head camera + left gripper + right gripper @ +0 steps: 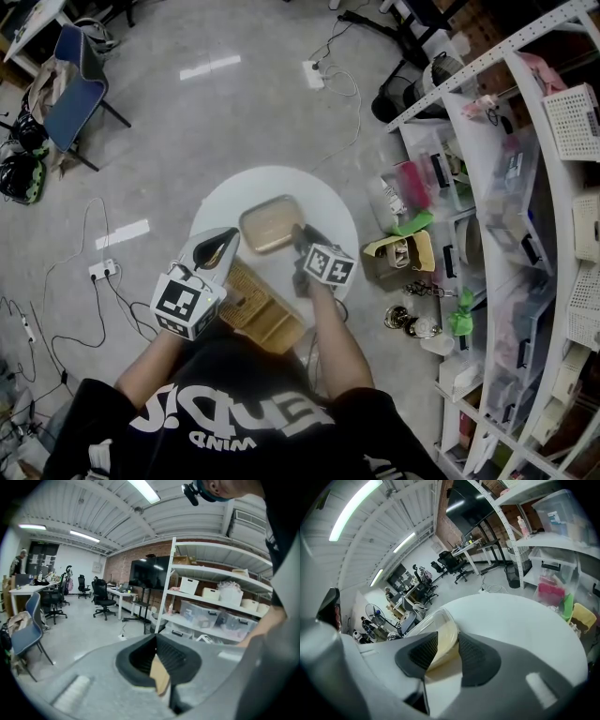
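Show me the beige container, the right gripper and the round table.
beige container (pixel 270 225), head view, middle of its lid.
right gripper (pixel 447 641), right gripper view, midway between its fingertips, at the container's rim.
round table (pixel 239 192), head view, bare part of its top.

Round desk (pixel 323 202): upper and right parts of its top lie bare, open to approach. Lidded container (pixel 270 223) fills the middle. Wicker basket (pixel 251 300) blocks the lower edge. At frame right, shelf rack (pixel 525 187) and floor clutter (pixel 403 253) crowd the gap beside the desk.
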Motion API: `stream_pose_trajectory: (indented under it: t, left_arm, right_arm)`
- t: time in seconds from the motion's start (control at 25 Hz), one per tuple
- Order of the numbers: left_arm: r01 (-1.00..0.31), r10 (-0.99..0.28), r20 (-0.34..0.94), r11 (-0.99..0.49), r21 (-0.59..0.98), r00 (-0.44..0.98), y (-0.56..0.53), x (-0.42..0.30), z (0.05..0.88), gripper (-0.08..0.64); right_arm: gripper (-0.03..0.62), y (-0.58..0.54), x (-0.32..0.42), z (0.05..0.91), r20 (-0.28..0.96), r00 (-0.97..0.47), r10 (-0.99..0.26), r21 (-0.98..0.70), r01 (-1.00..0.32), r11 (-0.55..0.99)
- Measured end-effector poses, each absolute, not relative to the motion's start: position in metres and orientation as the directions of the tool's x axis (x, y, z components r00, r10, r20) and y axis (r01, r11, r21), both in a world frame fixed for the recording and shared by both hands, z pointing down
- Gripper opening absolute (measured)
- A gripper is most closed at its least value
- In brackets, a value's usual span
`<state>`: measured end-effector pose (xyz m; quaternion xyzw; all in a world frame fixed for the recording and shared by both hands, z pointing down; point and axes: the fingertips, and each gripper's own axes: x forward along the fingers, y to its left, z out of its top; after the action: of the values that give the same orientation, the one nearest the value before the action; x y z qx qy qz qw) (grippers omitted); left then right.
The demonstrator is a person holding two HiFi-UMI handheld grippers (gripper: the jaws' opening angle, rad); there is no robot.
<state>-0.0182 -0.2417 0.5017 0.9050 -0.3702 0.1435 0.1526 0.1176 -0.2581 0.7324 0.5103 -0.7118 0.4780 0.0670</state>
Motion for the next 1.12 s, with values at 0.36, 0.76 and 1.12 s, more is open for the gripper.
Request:
stream_pose_trajectory:
  t: [0.36, 0.76, 1.12]
  left_arm:
    - [-0.714, -0.627, 0.368, -0.677, 0.179, 0.687, -0.241, -0.018, 0.501, 0.002]
    - [-0.713, -0.63, 0.359, -0.677, 0.181, 0.689, -0.238, -0.019, 0.497, 0.002]
    - [-0.713, -0.634, 0.348, -0.677, 0.183, 0.691, -0.231, -0.02, 0.49, 0.002]
  right_arm:
    - [0.141, -0.257, 0.117, 0.728, 0.627, -0.423, -0.654, -0.514, -0.856, 0.061]
    - [0.138, -0.256, 0.117, 0.717, 0.642, -0.374, -0.669, -0.417, -0.903, 0.105]
    - [0.114, -0.251, 0.117, 0.702, 0.619, -0.373, -0.691, -0.435, -0.895, 0.094]
